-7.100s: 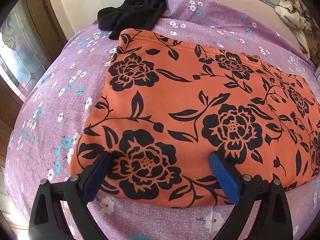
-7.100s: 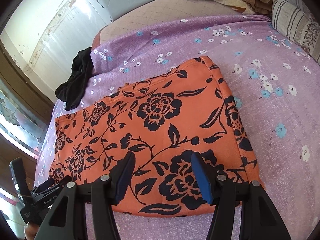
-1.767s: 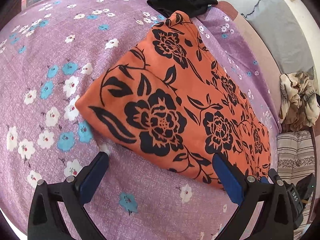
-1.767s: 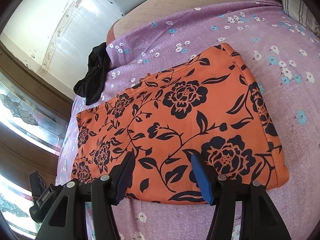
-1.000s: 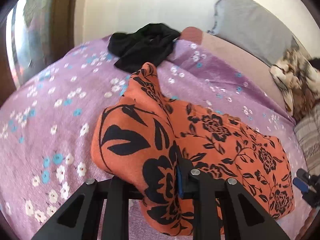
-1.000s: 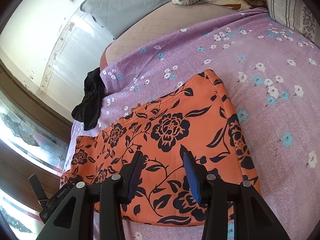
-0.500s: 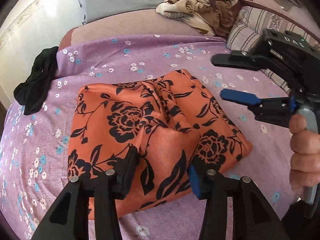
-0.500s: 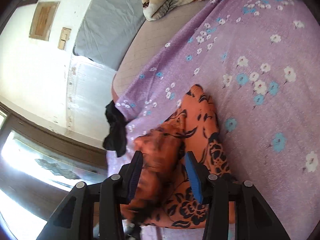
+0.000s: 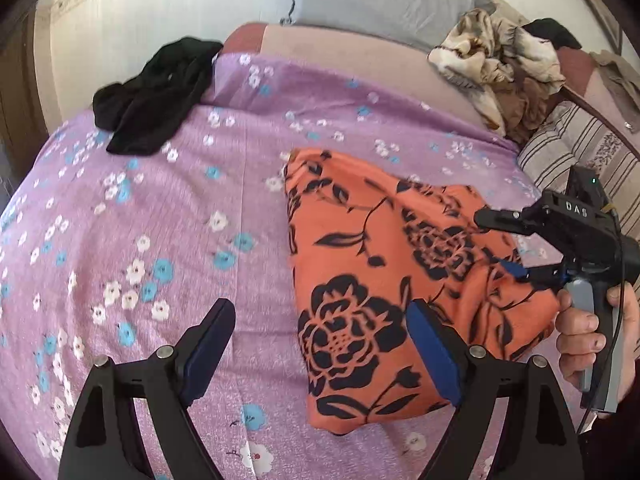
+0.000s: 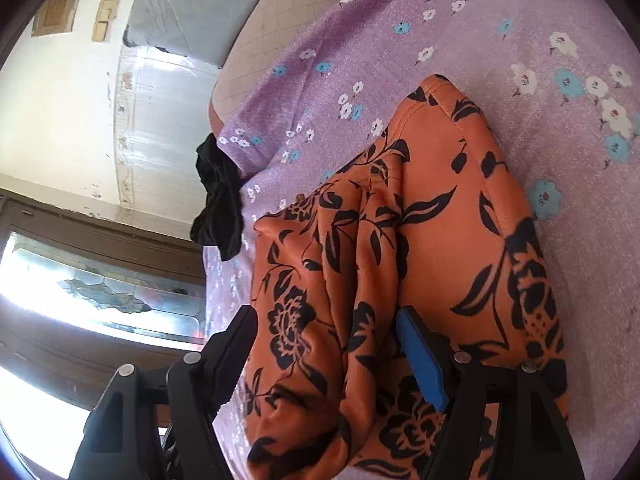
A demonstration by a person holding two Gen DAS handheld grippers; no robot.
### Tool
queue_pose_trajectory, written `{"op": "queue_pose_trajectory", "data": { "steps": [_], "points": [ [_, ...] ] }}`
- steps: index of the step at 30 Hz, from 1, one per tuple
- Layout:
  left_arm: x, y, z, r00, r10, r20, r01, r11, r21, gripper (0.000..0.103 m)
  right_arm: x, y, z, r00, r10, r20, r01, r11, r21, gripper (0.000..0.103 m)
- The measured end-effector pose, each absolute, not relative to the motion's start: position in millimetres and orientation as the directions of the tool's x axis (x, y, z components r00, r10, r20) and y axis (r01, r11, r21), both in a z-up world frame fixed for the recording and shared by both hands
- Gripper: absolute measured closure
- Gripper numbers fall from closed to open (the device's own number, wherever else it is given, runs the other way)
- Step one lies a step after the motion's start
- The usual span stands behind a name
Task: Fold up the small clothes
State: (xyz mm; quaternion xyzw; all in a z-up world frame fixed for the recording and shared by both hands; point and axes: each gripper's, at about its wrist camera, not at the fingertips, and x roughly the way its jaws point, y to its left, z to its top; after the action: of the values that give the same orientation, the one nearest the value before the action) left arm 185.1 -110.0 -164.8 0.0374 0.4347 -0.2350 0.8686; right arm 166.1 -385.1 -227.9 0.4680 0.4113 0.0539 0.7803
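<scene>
**Orange floral garment lies folded on the purple bedspread, both grippers letting go**

The orange floral garment [image 9: 384,280], printed with black roses, rests folded on the purple flowered bedspread [image 9: 160,220]. The left gripper [image 9: 320,344] has its jaws wide and opening; between them lie bare bedspread and the garment's near edge, which no pad presses. The right gripper [image 10: 328,344] is also opening its jaws, a raised fold of the garment standing loose between them. In the left wrist view a hand [image 9: 580,332] grips the right gripper's handle, whose black body reads "DAS". Farther off, a black garment [image 9: 152,92] lies at the bedspread's far edge, a crumpled beige blanket [image 9: 496,68] near a striped pillow [image 9: 568,148].
</scene>
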Motion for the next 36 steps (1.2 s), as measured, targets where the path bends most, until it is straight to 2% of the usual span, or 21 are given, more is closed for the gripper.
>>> {"op": "queue_pose_trajectory", "data": {
  "steps": [4,5,6,7,9,12,15,18,19,21,24,26,27,28,29,31,34,36],
  "points": [
    [179,-113,-177,0.497,-0.346,-0.796,0.467,0.880,-0.090,0.015,189,-364,-229,0.626,0.428,-0.652,0.281,0.656,0.701,0.030],
    [177,-113,-176,0.489,-0.360,-0.795,0.482,0.871,-0.098,0.015,191,-356,-224,0.637,0.406,-0.655,0.254,0.691,0.676,0.036],
    [174,-116,-175,0.483,-0.373,-0.792,0.499,0.861,-0.101,0.015,191,-349,-217,0.640,0.372,-0.672,0.228,0.744,0.629,0.073],
    [171,-117,-173,0.482,-0.383,-0.788,0.516,0.851,-0.098,0.015,191,-342,-210,0.644,0.317,-0.697,0.215,0.799,0.562,0.086],
    [166,-120,-170,0.489,-0.392,-0.779,0.546,0.834,-0.077,0.015,188,-336,-197,0.668,0.261,-0.697,0.197,0.841,0.504,0.089],
    [164,-124,-165,0.499,-0.419,-0.759,0.568,0.819,-0.080,0.015,173,-350,-170,0.753,0.202,-0.626,0.180,0.852,0.492,0.091],
    [168,-127,-165,0.460,-0.490,-0.741,0.570,0.803,-0.177,0.015,163,-374,-154,0.796,0.108,-0.595,0.212,0.872,0.442,0.091],
    [172,-142,-176,0.417,-0.509,-0.753,0.572,0.791,-0.218,0.015,164,-408,-167,0.775,0.033,-0.631,0.313,0.848,0.429,0.091],
    [171,-147,-180,0.406,-0.505,-0.762,0.578,0.787,-0.215,0.015,165,-420,-175,0.754,0.031,-0.656,0.347,0.830,0.437,0.091],
    [169,-157,-187,0.399,-0.481,-0.781,0.586,0.788,-0.186,0.015,176,-439,-201,0.674,0.148,-0.724,0.366,0.784,0.501,0.091],
    [171,-159,-190,0.392,-0.476,-0.787,0.593,0.785,-0.180,0.015,173,-459,-220,0.619,0.273,-0.737,0.405,0.692,0.597,0.084],
    [175,-156,-190,0.375,-0.483,-0.791,0.582,0.787,-0.204,0.015,169,-467,-215,0.608,0.326,-0.724,0.411,0.651,0.638,0.074],
    [177,-154,-191,0.366,-0.487,-0.793,0.577,0.787,-0.217,0.015,165,-471,-211,0.620,0.347,-0.704,0.403,0.628,0.665,0.065],
    [178,-153,-191,0.360,-0.490,-0.794,0.573,0.788,-0.226,0.015,160,-474,-205,0.636,0.353,-0.686,0.392,0.618,0.681,0.047],
    [179,-152,-191,0.358,-0.490,-0.795,0.571,0.789,-0.229,0.015,155,-475,-200,0.645,0.342,-0.684,0.387,0.625,0.678,0.039],
    [177,-153,-189,0.364,-0.485,-0.795,0.572,0.791,-0.220,0.015,148,-475,-190,0.640,0.330,-0.694,0.378,0.651,0.658,0.038],
    [173,-154,-185,0.386,-0.473,-0.792,0.579,0.793,-0.191,0.015,139,-470,-188,0.613,0.391,-0.686,0.345,0.649,0.678,0.038],
    [172,-154,-184,0.396,-0.468,-0.790,0.577,0.796,-0.182,0.015,133,-460,-185,0.583,0.380,-0.719,0.334,0.694,0.638,0.038]
  ]
}}
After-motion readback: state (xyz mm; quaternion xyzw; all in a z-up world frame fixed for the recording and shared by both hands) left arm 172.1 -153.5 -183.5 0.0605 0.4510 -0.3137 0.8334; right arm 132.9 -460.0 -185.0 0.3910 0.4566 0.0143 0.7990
